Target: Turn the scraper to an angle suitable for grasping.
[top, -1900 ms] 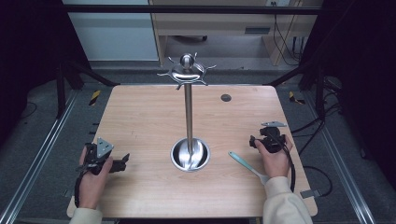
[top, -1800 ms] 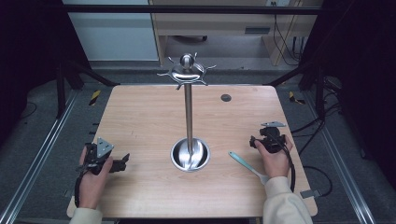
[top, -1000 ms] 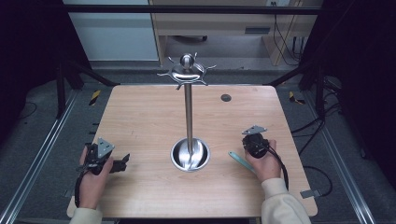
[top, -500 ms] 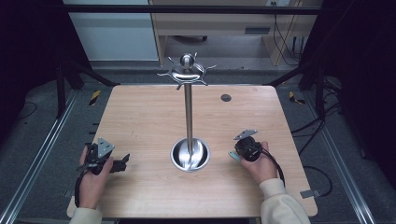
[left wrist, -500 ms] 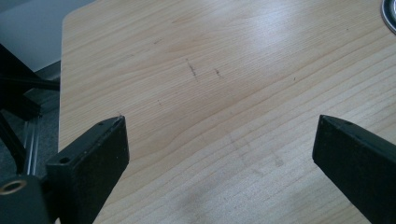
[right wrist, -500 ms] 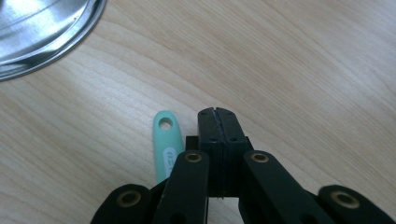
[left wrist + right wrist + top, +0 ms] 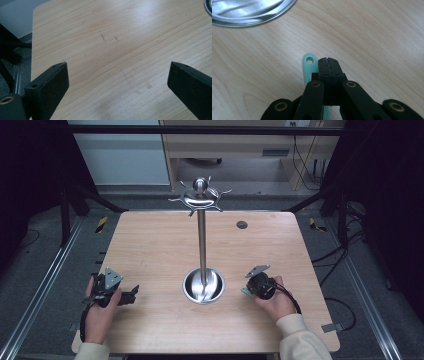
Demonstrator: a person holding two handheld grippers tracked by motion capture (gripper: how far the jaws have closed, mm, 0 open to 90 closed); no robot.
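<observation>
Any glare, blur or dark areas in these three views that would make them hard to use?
High view: even light on the table, dark surroundings, bright highlights on the steel stand. Left gripper view: pale glare across the upper wood, open jaws soft at the edges. Right gripper view: strong reflections on the stand's base, which is out of focus; the shut jaws and the teal handle are sharp.

Counted: one steel hook stand (image 7: pixel 202 245), one teal utensil handle (image 7: pixel 308 65), two grippers — left (image 7: pixel 129 294), right (image 7: pixel 248 286).

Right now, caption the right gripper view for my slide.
Right gripper, jaws shut, over a teal handle near the steel base.
</observation>
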